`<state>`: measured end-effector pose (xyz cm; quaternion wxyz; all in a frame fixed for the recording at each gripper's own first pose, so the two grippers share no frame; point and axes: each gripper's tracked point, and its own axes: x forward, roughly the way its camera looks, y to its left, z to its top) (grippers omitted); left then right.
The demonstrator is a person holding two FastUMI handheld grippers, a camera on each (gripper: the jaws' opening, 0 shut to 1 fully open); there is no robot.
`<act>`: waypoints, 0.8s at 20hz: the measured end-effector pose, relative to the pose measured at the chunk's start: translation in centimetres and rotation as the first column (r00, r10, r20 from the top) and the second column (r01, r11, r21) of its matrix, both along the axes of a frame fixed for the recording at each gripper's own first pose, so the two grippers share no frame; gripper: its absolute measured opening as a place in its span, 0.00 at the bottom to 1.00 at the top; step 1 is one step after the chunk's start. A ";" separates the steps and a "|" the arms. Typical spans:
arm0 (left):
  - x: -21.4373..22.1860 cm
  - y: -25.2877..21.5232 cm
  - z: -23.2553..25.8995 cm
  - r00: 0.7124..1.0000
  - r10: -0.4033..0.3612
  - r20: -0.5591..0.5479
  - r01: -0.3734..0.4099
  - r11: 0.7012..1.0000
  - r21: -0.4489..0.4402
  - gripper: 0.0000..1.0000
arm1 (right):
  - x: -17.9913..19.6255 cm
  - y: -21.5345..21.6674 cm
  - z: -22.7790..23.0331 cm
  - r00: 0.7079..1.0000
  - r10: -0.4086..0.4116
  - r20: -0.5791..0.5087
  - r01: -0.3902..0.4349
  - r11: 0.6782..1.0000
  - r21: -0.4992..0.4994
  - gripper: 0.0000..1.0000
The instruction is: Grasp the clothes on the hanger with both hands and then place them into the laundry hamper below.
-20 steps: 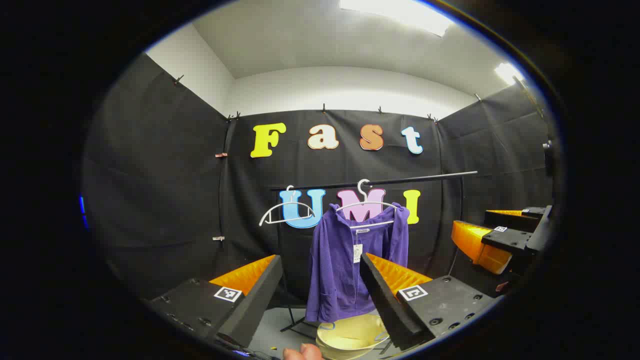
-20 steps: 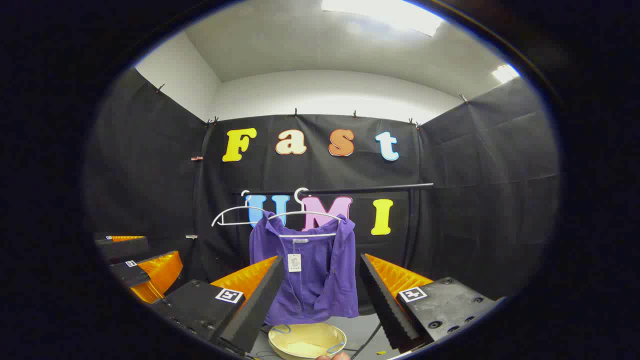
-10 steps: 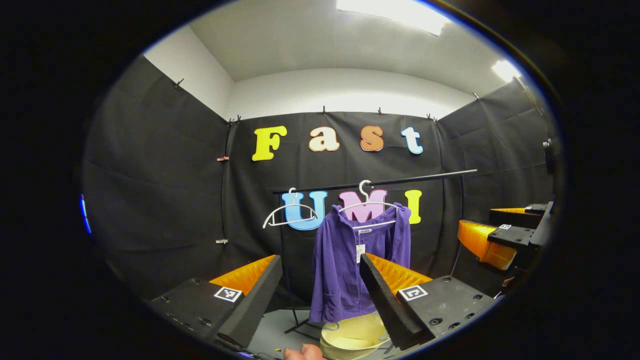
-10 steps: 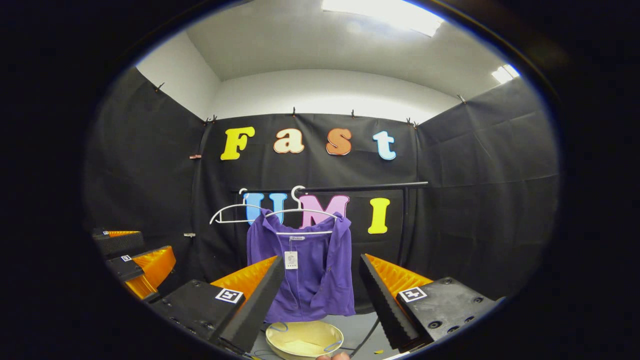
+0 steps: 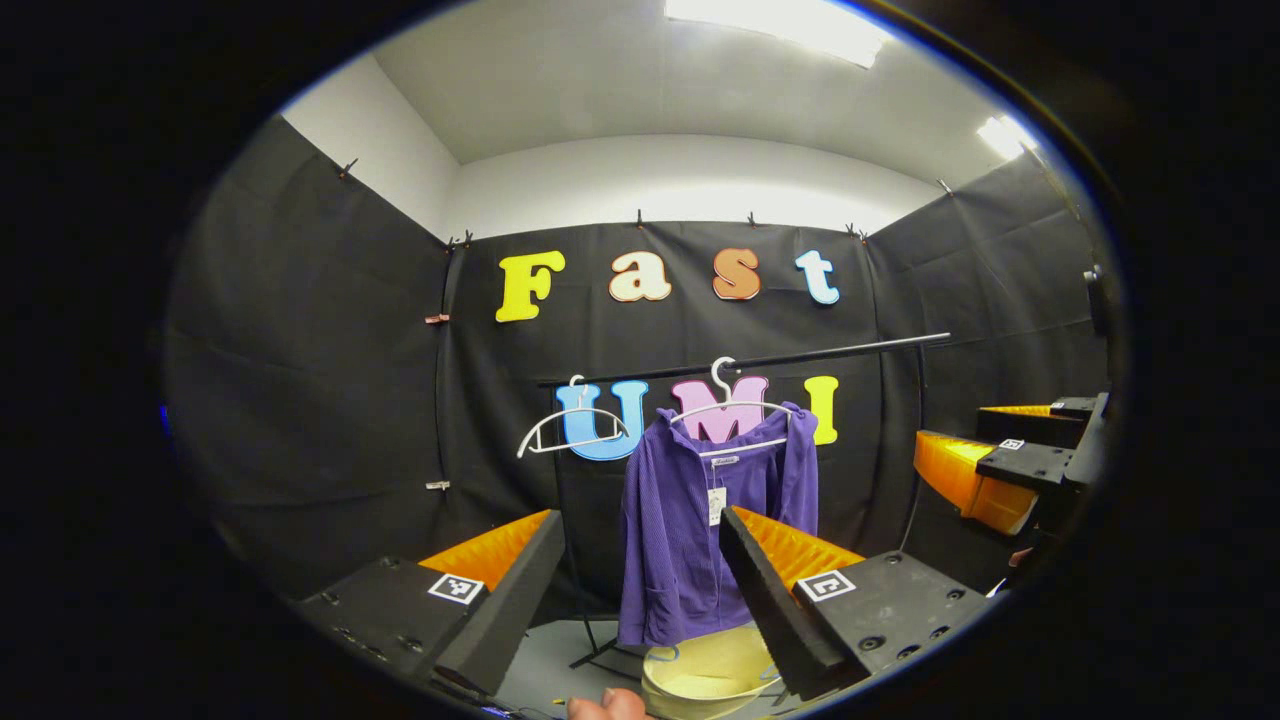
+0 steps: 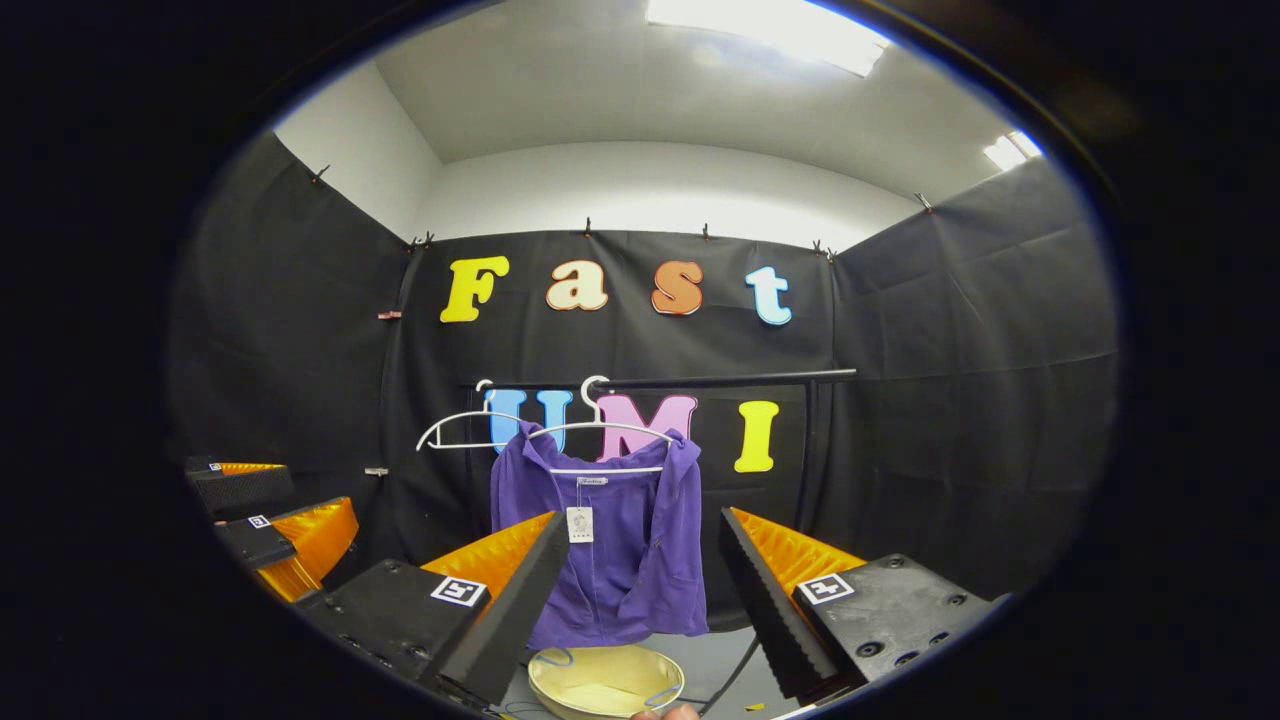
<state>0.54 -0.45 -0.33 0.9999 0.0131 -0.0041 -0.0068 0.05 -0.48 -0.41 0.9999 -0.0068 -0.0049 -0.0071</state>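
Observation:
A purple jacket [image 5: 700,520] [image 6: 610,540] with a white tag hangs on a white hanger [image 5: 735,412] [image 6: 600,432] from a black rail [image 5: 760,362] [image 6: 720,380]. Below it on the floor stands a pale yellow hamper [image 5: 700,675] [image 6: 605,680]. My left gripper [image 5: 640,530] is open, well short of the jacket, nothing between its fingers. My right gripper [image 6: 640,530] is open too, also at a distance, with the jacket seen between its fingers. The right gripper [image 5: 1000,470] shows at the right edge of the left gripper view, and the left gripper [image 6: 270,530] at the left edge of the right gripper view.
An empty white hanger [image 5: 570,430] [image 6: 455,432] hangs on the rail to the left of the jacket. The rail's black stand [image 5: 590,640] has feet on the grey floor beside the hamper. A fingertip [image 5: 605,705] shows at the bottom edge.
Both views shifted only slightly; the right gripper has drifted a little in the left gripper view. The jacket still hangs untouched and both grippers stay open.

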 end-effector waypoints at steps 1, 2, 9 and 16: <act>0.1 0.0 0.0 1.000 -0.003 -0.001 0.003 1.000 -0.006 0.98 | 0.1 0.0 0.0 1.000 -0.003 -0.002 0.003 1.000 0.001 0.97; 0.2 0.0 0.0 1.000 -0.006 -0.001 0.006 1.000 -0.012 0.98 | 0.2 0.0 -0.1 1.000 -0.006 -0.004 0.006 1.000 0.001 0.97; 0.8 1.6 0.1 0.999 -0.045 0.011 0.045 0.999 -0.022 0.98 | -0.1 2.7 -0.5 1.000 -0.026 -0.003 0.026 0.999 0.027 0.97; 2.8 2.9 0.0 0.992 -0.128 0.018 0.129 0.991 -0.047 0.98 | 0.7 5.0 -1.0 0.997 -0.072 -0.003 0.072 0.997 0.021 0.97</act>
